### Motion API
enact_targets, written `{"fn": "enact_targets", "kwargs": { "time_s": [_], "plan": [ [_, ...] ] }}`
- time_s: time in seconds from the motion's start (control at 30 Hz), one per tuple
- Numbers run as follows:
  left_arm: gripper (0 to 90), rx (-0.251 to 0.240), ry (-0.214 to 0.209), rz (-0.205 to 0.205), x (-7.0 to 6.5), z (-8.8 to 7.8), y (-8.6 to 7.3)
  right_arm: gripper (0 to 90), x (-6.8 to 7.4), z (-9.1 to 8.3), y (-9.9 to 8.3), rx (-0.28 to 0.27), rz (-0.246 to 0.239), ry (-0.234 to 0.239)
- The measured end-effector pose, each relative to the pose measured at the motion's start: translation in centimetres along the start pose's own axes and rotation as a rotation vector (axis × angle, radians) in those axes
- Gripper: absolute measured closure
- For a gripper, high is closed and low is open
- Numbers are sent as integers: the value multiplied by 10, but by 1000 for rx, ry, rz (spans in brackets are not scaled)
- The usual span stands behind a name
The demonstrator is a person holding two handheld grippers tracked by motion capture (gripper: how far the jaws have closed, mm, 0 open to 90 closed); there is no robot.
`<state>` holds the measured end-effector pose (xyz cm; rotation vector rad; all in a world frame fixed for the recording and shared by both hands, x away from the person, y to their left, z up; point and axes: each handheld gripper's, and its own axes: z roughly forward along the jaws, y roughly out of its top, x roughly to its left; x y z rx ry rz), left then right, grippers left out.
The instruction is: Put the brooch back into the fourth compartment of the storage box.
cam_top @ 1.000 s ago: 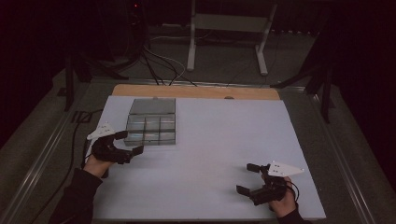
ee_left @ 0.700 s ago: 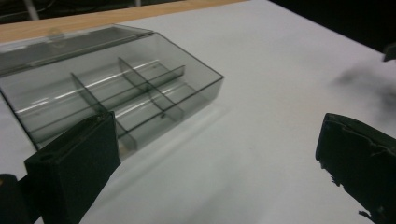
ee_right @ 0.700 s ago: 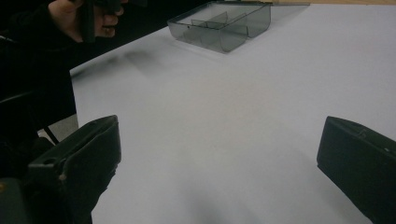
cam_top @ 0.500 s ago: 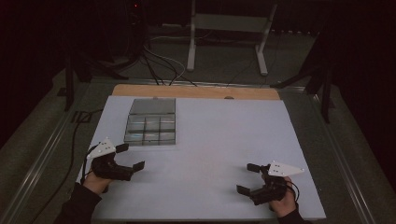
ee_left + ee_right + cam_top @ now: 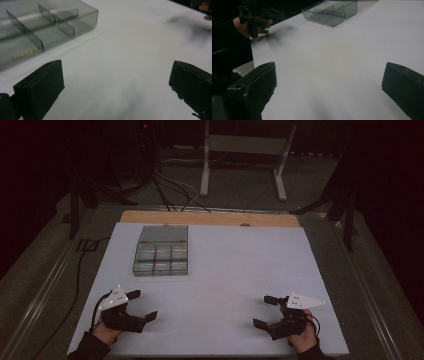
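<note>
At the near edge of the white worktop [image 5: 235, 270], both grippers sit low over the bare surface with nothing between their jaws. The left gripper [image 5: 142, 306], held in the person's left hand at the near left corner, has its two black jaws spread wide, and its own view shows them standing far apart over plain white sheet. The right gripper [image 5: 266, 311], near the right corner and well apart from the left one, is likewise spread wide and holds nothing. Farther up the worktop, ahead of the left gripper and slightly to its right, lies the clear grey plastic compartment box [image 5: 161, 258], a shallow tray split by thin dividers into small cells, with its lid section lying open on the far side. A row of small pale pieces [image 5: 23, 53] rests in one of the near cells; what they are is too small to tell. The box sits clearly nearer the left gripper than the right one, which would have to cross most of the worktop's width to reach it. The box's near wall runs across the left gripper's line of approach, so a forward reach from the left hand would likely meet that wall squarely. Beyond the worktop's wooden far edge [image 5: 210, 218] stand a metal stand's legs [image 5: 242, 165] and cables on a dark floor.
</note>
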<state>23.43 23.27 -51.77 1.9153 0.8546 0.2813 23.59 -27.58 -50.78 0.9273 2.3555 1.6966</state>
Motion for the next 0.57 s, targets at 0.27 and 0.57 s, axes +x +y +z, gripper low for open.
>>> {"fn": "enact_targets", "kwargs": {
  "time_s": [0.27, 0.57],
  "plan": [
    [14, 7, -3, 4, 0, -3, -3, 0, 0, 0, 0, 0, -1, 3],
    [14, -10, 0, 3, 3, -5, -2, 0, 0, 0, 0, 0, -6, -5]
  ]
}}
